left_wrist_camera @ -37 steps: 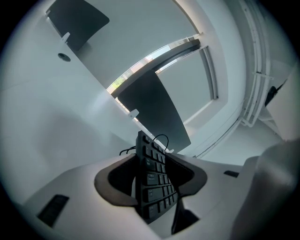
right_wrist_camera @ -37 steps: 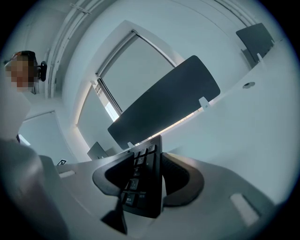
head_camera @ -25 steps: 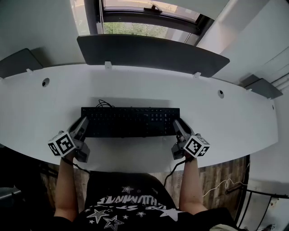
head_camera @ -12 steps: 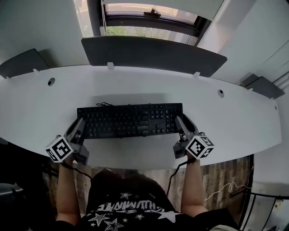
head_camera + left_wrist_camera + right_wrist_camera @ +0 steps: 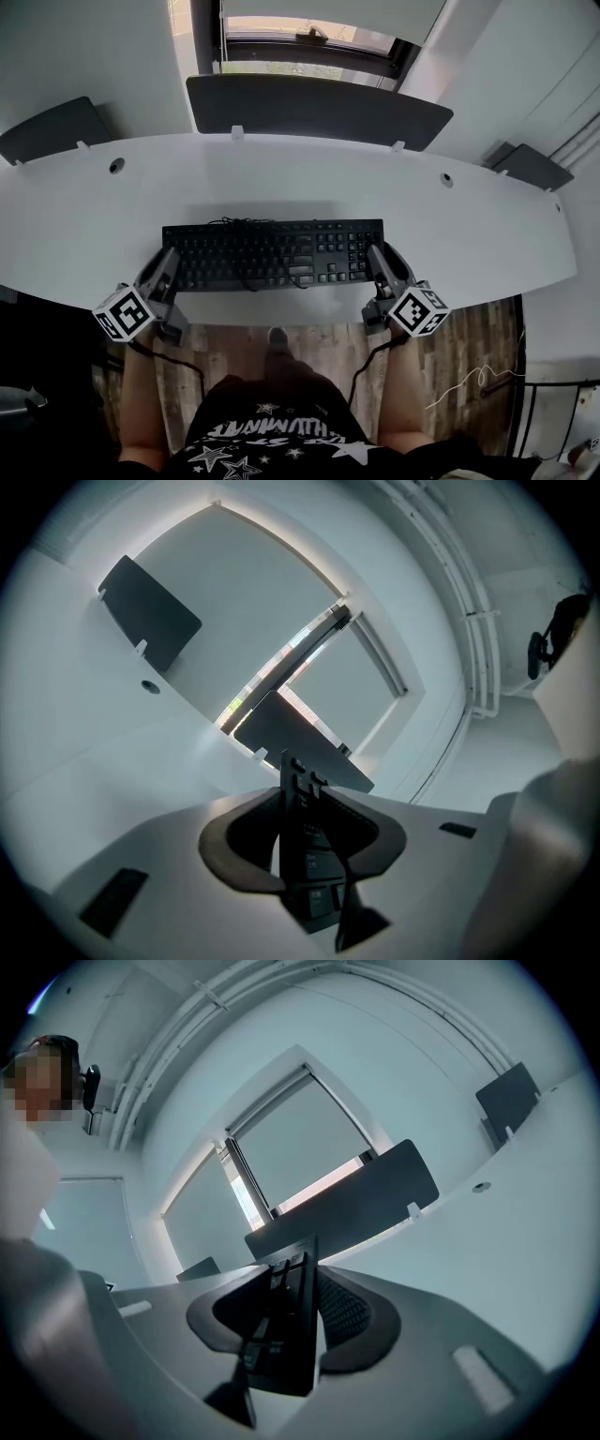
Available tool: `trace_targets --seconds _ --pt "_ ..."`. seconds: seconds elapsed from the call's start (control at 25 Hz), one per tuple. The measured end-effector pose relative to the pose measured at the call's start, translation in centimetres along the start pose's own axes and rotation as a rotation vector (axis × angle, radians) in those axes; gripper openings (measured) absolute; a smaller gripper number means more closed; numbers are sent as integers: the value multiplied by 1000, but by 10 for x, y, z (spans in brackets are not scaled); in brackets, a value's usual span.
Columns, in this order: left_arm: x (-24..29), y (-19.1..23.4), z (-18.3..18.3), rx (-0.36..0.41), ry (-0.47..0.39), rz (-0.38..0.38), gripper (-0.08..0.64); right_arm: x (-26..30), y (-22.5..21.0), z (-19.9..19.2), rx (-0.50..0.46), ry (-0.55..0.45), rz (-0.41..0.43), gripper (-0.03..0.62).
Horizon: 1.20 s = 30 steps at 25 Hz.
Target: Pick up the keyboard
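Note:
A black keyboard (image 5: pixel 272 253) hangs level above the front edge of the white desk (image 5: pixel 84 216), held at both ends. My left gripper (image 5: pixel 169 265) is shut on its left end, and my right gripper (image 5: pixel 379 262) is shut on its right end. In the left gripper view the keyboard (image 5: pixel 305 855) stands edge-on between the dark pads. The right gripper view shows the same, with the keyboard (image 5: pixel 286 1335) clamped between the pads. Its cable (image 5: pixel 232 222) trails off the back edge.
A dark divider panel (image 5: pixel 319 111) stands along the desk's far edge, with smaller panels at the far left (image 5: pixel 47 127) and far right (image 5: pixel 525 164). Cable holes (image 5: pixel 116 165) sit in the desk top. Wooden floor (image 5: pixel 309 347) lies below the desk's front edge. A window is behind the divider.
Both grippers have lifted the keyboard off the desk and drawn it back toward the front edge; it now hangs higher and closer to me.

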<state>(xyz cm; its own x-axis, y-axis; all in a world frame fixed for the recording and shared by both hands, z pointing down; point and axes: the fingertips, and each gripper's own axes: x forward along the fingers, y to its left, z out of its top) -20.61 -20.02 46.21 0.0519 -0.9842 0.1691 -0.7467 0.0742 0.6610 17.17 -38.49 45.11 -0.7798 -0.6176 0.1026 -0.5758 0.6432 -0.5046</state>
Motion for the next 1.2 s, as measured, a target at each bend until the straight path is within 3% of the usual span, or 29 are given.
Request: trace_targets --seconds 0.28,0.48,1.2 --pt "-64 -15 -7 0 20 -40 124 -63 49 -25 36 -27 -37 149" --pt "-147 -26 -21 3 9 -53 124 -130 101 -51 32 -43 -47 149" --pt "-123 -15 -22 -29 73 -134 124 -146 108 -55 39 -106 -167 149"
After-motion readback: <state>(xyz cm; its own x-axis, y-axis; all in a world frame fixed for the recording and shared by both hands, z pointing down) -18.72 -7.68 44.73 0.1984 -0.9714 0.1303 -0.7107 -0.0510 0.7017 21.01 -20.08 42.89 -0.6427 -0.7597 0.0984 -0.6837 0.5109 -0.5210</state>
